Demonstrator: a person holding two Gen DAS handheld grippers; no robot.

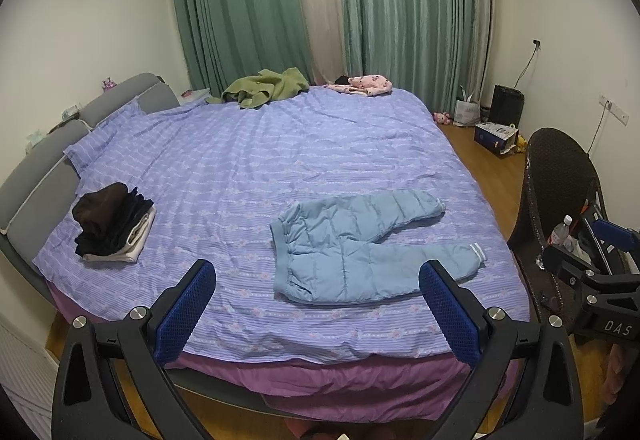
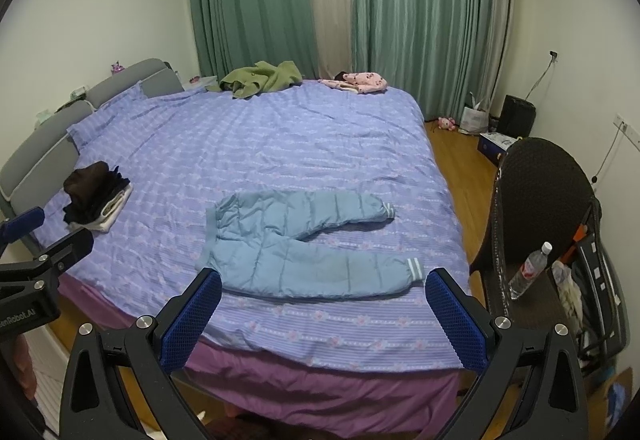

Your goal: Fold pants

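Two hand-held grippers are in your hands, both spread wide and grasping nothing: your left hand-held gripper (image 1: pixel 316 304) and your right hand-held gripper (image 2: pixel 324 312), each with black arms and blue textured pads (image 1: pixel 186 312), hang over the near edge of the bed without touching it. From your left wrist view the right one shows at the far right edge; from your right wrist view the left one shows at the far left edge.

Just past the fingertips, the padded light-blue quilted pants (image 1: pixel 360 248) lie flat and unfolded on the lilac striped bedspread (image 1: pixel 260 160), waistband towards your left, the two legs splayed apart towards your right, each ending in a striped ribbed cuff (image 2: pixel 414 267). A purple sheet (image 2: pixel 320 384) hangs below the bedspread at the near edge.

Well apart to your left, near the grey padded headboard (image 1: pixel 36 196), sits a stack of folded dark and white clothes (image 1: pixel 114 224). To your right, beside the bed, a dark woven chair (image 2: pixel 540 208) holds a clear plastic bottle (image 2: pixel 530 270).

At the far side of the bed lie a crumpled olive-green garment (image 1: pixel 268 86) and a pink patterned garment (image 1: pixel 366 84), in front of green curtains (image 1: pixel 400 0).
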